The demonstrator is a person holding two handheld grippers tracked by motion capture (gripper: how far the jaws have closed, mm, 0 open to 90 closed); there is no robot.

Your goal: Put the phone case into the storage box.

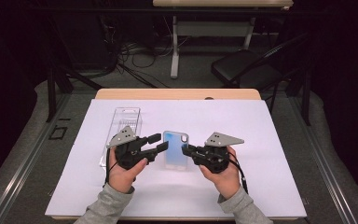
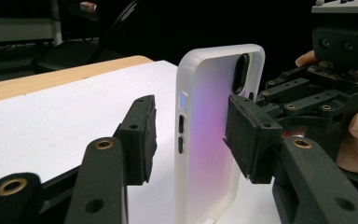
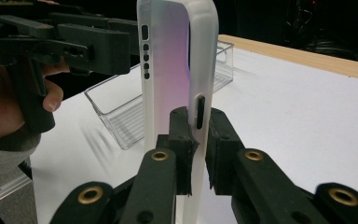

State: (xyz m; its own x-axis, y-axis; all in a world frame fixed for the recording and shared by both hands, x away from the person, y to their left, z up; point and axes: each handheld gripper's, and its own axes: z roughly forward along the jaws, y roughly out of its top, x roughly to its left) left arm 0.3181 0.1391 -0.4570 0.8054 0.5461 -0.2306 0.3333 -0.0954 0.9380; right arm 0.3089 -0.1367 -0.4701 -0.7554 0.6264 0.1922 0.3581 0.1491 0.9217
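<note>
A frosted translucent phone case (image 1: pixel 175 150) with a blue-purple tint stands on its long edge over the white sheet (image 1: pixel 242 126). My right gripper (image 3: pixel 196 147) is shut on the case's (image 3: pixel 168 70) near rim, by the side slot. My left gripper (image 2: pixel 193 135) straddles the opposite side of the case (image 2: pixel 205 116). Its jaws are open, with one pad (image 2: pixel 140 137) clearly apart from the case and the other pad (image 2: pixel 251 137) close against the back. In the high view, the left gripper (image 1: pixel 158 142) and the right gripper (image 1: pixel 185 149) face each other across the case.
A clear plastic tray (image 1: pixel 123 123) lies on the sheet behind the left hand, also seen as the tray (image 3: pixel 121 116) in the right gripper view. The wooden table edge (image 1: pixel 177 93) runs along the back. A dark chair (image 1: pixel 242 65) and cables sit beyond.
</note>
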